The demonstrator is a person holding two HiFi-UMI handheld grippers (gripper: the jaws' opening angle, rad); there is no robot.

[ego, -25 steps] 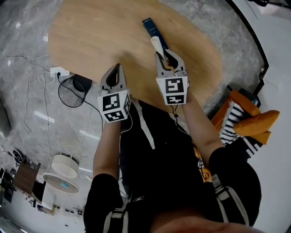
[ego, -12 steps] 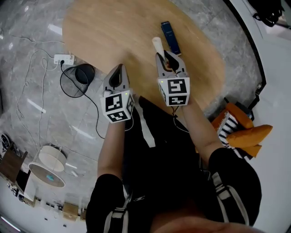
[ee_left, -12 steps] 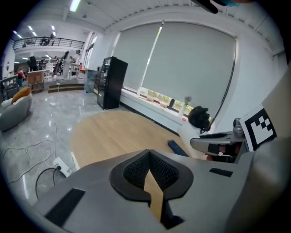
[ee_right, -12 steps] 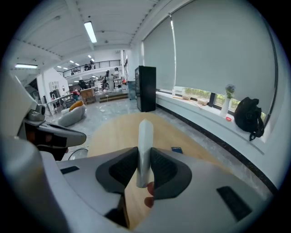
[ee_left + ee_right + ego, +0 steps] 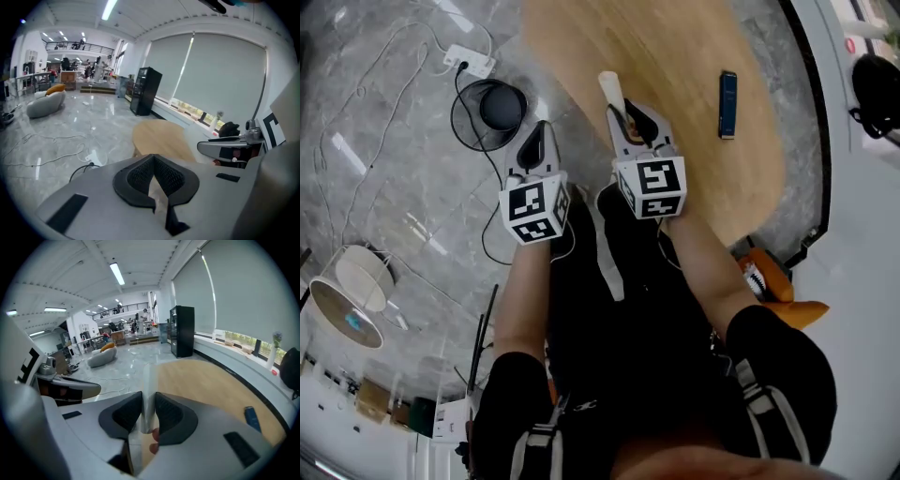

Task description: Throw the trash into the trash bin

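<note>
Over the near edge of the wooden desk (image 5: 675,56), the right hand-held gripper (image 5: 623,117) is clamped on the trash, a pale roll (image 5: 610,92) that stands up out of its jaws. The right gripper view shows the roll (image 5: 147,376) pinched upright between the two black pads (image 5: 171,416). Beside it, the left hand-held gripper (image 5: 537,141) has its jaws closed tip to tip with nothing between them, and it hangs over the grey floor (image 5: 384,169). The black round bin (image 5: 495,108) stands on that floor just off the desk's edge, ahead of the left hand-held gripper. A white power strip (image 5: 469,62) lies near the bin. A dark blue bar (image 5: 727,103) lies on the desk, well apart from the roll.
</note>
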